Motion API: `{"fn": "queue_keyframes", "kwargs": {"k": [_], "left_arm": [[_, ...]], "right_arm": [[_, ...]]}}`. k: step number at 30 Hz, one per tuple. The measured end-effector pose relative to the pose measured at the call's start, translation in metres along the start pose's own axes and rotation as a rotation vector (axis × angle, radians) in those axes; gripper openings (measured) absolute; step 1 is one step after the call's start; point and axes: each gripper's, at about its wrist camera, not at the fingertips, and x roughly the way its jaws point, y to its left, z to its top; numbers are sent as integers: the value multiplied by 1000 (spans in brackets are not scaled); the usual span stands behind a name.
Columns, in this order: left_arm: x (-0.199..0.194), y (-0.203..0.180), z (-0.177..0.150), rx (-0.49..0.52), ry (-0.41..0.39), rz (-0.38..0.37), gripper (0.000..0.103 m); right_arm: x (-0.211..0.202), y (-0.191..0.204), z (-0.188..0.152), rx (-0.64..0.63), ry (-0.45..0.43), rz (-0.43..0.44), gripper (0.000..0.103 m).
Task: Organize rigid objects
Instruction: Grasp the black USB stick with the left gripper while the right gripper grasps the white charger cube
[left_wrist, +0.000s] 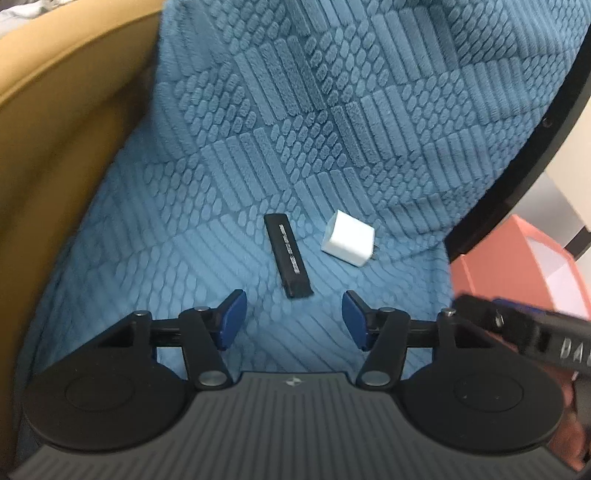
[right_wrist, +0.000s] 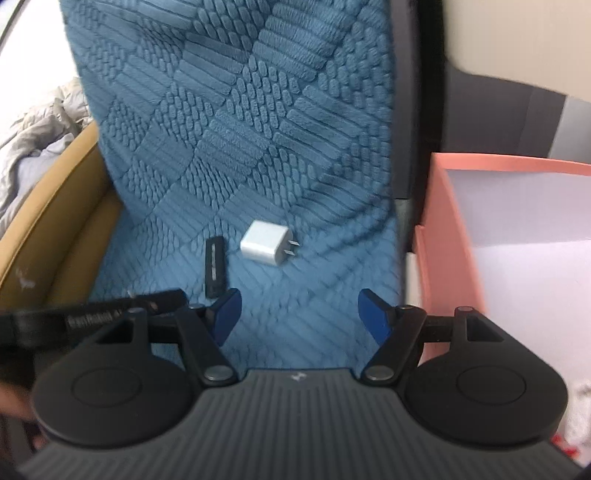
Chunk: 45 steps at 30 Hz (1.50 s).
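A blue textured cover (left_wrist: 332, 110) with raised quilted bars and ovals drapes over a seat and carries both small things. A tan padded armrest (left_wrist: 55, 147) runs along its left side, and a pink box (right_wrist: 498, 221) with a white inside stands just beside its right edge.

The left tongs (left_wrist: 293, 319) hang over the front of the cover with their blue pads spread apart and nothing between them. The black stick (left_wrist: 288, 254) lies just ahead of them, its near end close to the gap between the pads but not touching either. The white charger (left_wrist: 347, 242) sits a little farther out and to the right of the stick, apart from it.

The right tongs (right_wrist: 299, 315) are likewise spread and empty. From their view the charger (right_wrist: 264, 247) lies ahead, roughly in line with the gap, and the stick (right_wrist: 215, 266) lies ahead to the left, its near end close to the left pad.

The stick is a slim, flat black bar with a pale line of lettering along its top, too blurred to read. The charger is a small white cube with two metal prongs pointing right.
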Motion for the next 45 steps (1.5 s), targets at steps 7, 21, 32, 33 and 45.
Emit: {"fn": "queue_keyframes", "kwargs": {"k": [7,21,32,33,45], "left_arm": [[34,-3,7,25,14,-7,58],[63,-9,16,49,-11,35,57],[60,-14,13,53,-20,48,56],[60,-13,13,49,-21,48,56],[67,-11,22,48,-33,98,56]], "right_arm": [[55,11,33,-2,7,66,72],[123,11,50,-52,86,80,68],[121,29,46,-64,68,70,51],[119,28,48,-55,64,65,46],[108,12,53,-44,40,49,24]]}}
